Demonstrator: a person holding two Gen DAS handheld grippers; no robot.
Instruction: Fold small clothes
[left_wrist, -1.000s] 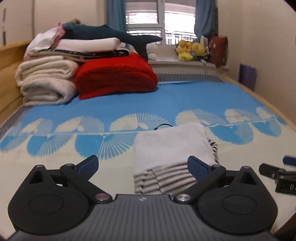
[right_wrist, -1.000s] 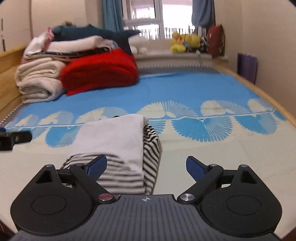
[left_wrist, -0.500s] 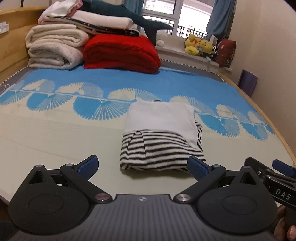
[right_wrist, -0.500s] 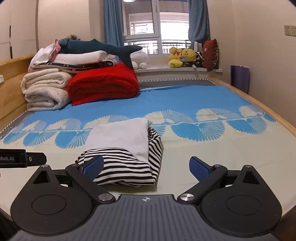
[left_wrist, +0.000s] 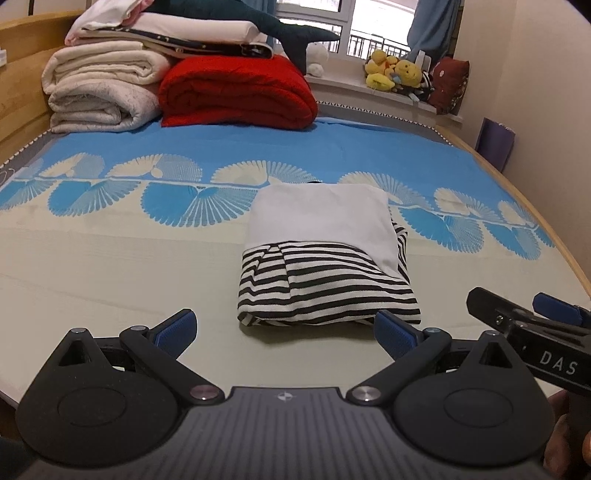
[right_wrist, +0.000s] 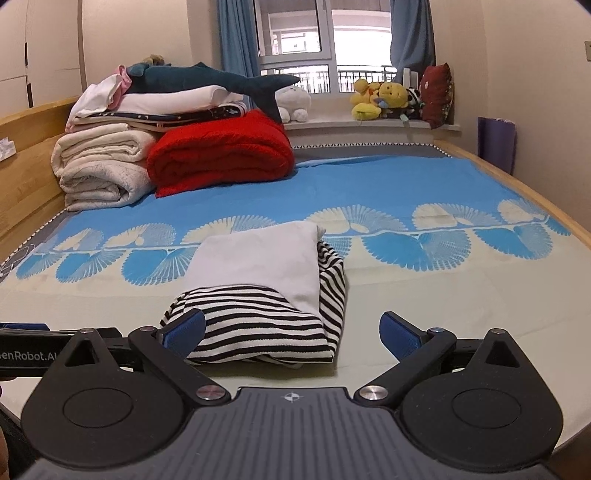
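The folded garment, white on top with black-and-white stripes below, lay on the bed near its front edge, at 12 o'clock from both cameras. The left hand-held gripper was wide open and held nothing; its right blue fingertip was just beside the bundle's near right corner. The right hand-held gripper was wide open and empty too, its left fingertip in front of the striped edge. At 11 o'clock, a red blanket and cream blankets were stacked well apart from the garment.
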